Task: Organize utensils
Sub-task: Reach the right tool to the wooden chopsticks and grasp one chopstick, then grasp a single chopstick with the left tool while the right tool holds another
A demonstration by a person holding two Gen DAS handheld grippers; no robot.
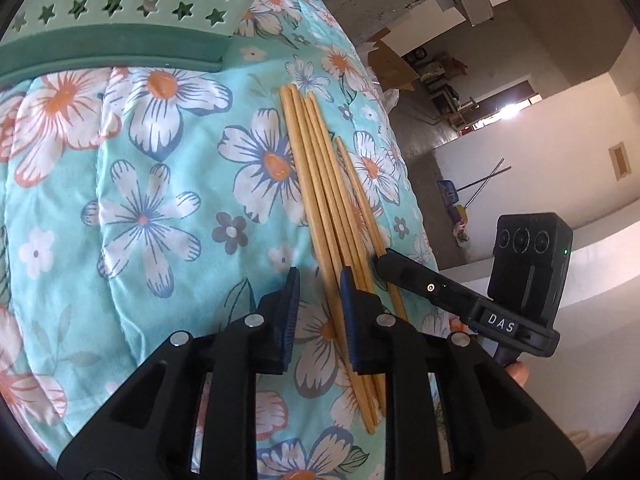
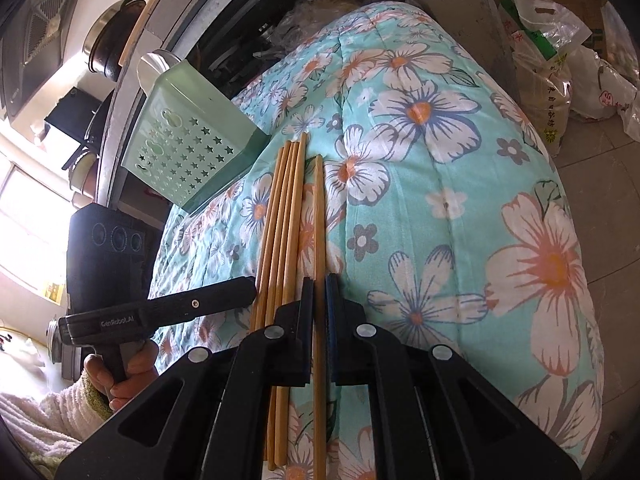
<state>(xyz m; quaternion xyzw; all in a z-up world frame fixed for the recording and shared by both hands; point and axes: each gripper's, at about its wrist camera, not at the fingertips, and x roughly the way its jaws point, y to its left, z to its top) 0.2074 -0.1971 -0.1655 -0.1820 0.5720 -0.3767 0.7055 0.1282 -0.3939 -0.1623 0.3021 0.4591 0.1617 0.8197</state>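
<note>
a: chopsticks [image 2: 286, 224] are all lying on the flowered quilt [image 2: 432, 184] at this point, none of them sitting in the green star-punched holder [image 2: 188, 148], so the sorting is looking barely begun.

b: where is the holder standing?

a: it is resting on the quilt just beyond the far tips of the sticks, tilted in the right wrist view; whether anything is inside it is not showing.

b: and the right gripper [image 2: 319, 304]?

a: its fingers are clenching one single chopstick [image 2: 319, 216], the one lying slightly apart from the bundle of four.

b: the left gripper [image 1: 320, 292]?

a: its fingers are standing narrowly parted with a chopstick from the bundle [image 1: 316, 184] running between them; they are looking not yet pressed on it, so that is reading as released, though the right-hand finger is lying over the sticks.

b: what is remaining?

a: probably everything: lifting each stick and dropping it into the holder.
</note>
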